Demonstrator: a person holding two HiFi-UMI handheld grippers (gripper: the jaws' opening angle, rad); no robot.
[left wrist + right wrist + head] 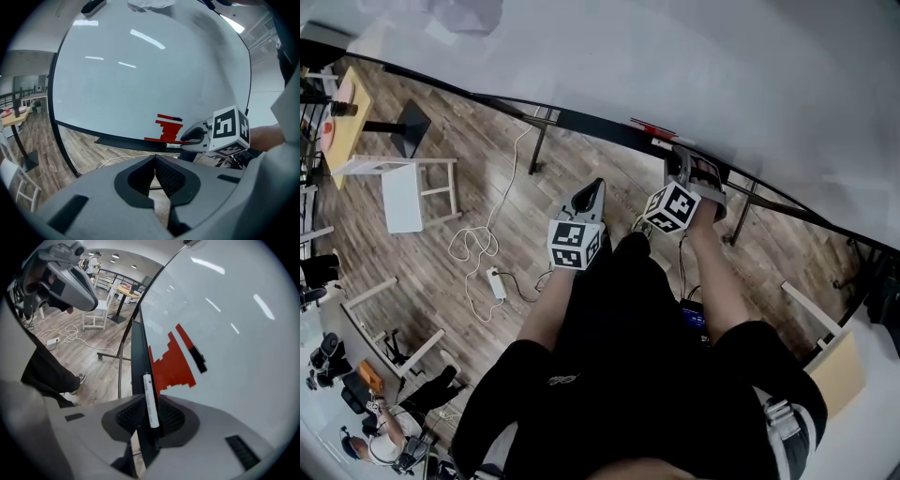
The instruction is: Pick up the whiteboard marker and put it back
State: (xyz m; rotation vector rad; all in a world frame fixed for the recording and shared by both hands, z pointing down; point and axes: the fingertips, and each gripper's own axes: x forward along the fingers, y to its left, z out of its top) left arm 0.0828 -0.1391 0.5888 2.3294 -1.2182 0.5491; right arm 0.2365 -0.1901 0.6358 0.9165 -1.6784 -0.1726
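**Marker on the tray, between loosened jaws**

The right gripper [150, 400] holds its jaws a little apart. The whiteboard marker [147, 383] lies lengthwise between them, a white barrel resting on the black tray [137, 357] along the board's lower edge. The pads stand close on both sides but do not clearly press on it. A small dark print sits near the marker's far end, too small to read.

The left gripper [155, 159] has its jaws closed tip to tip with nothing between them, and it points at the same tray.

Just above the marker, the whiteboard [225, 333] carries a red stepped patch [173, 366] and a short black bar [198, 357], with no legible writing. Below is a wooden floor [487, 187] with a white cable [473, 248].
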